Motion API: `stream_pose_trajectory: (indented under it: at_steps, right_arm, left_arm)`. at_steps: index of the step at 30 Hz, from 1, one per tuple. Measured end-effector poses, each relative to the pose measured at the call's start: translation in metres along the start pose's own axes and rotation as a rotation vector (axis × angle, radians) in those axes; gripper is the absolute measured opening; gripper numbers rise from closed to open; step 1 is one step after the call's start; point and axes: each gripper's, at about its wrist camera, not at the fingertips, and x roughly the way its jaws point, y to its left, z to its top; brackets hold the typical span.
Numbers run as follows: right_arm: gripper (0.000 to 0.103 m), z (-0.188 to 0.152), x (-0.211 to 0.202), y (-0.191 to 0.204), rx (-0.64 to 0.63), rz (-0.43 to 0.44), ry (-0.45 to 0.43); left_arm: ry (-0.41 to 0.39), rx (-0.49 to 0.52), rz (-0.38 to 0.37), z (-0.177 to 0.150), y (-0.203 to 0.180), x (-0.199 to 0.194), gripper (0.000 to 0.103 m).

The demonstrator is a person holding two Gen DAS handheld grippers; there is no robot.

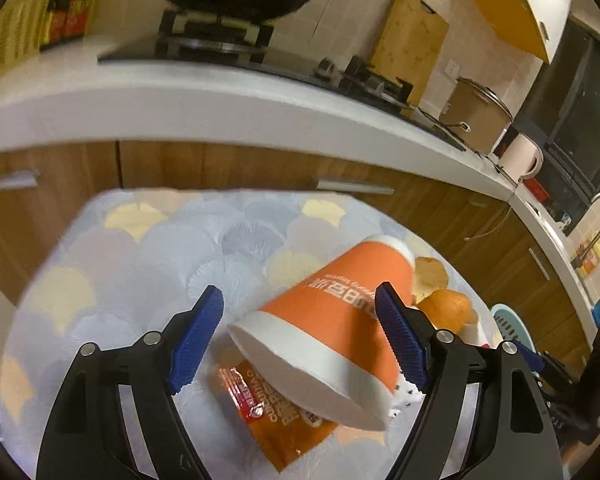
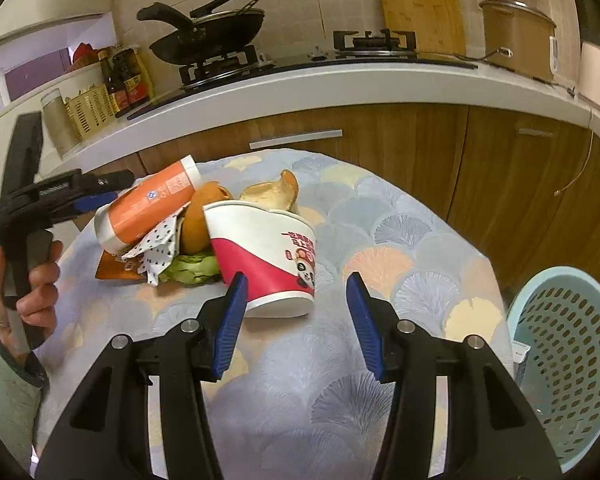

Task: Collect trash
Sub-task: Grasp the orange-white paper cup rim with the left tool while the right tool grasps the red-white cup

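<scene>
We see the trash heaped on a round worktop (image 2: 400,240) with a pale fan-patterned cloth, standing in front of wooden kitchen cabinets.

Our left hand-held gripper (image 1: 300,344) is released, its blue pads spread wide. An orange cup (image 1: 332,320) lies tipped on its side between them, its white rim towards the camera. The right-side pad looks to be at or against the cup's wall and the left-side pad stands clear of it; we cannot tell whether the right one truly touches. Under the cup lies an orange wrapper (image 1: 276,420), and just beyond it orange peel (image 1: 448,308). In the right wrist view a hand (image 2: 32,292) grips this tool's handle at the left edge.

Our right hand-held gripper (image 2: 298,320) is also released and grasps nothing. A red and white noodle cup (image 2: 268,256) stands tilted just ahead, nearer the left-side pad, apart from both. Behind it sit peel pieces, a spotted napkin (image 2: 160,244) and a green scrap (image 2: 192,268), touching one another in the heap.

A light blue basket (image 2: 568,360) stands beside the worktop at the right.
</scene>
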Motion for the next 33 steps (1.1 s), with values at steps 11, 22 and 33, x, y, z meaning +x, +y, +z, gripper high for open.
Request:
stream_pose_trajectory:
  at_steps: [11, 22, 33]
  right_arm:
    - [0.048, -0.006, 0.006, -0.005, 0.018, 0.062, -0.006]
    - [0.049, -0.006, 0.006, -0.012, 0.045, 0.073, -0.014]
    - [0.053, -0.006, 0.007, -0.012, 0.048, 0.075, -0.007]
  left_arm:
    - [0.078, -0.092, -0.188, -0.016, 0.009, 0.024, 0.082]
    - [0.060, 0.124, -0.102, -0.036, -0.031, -0.008, 0.080]
    - [0.012, 0.236, -0.027, -0.051, -0.036, -0.035, 0.078]
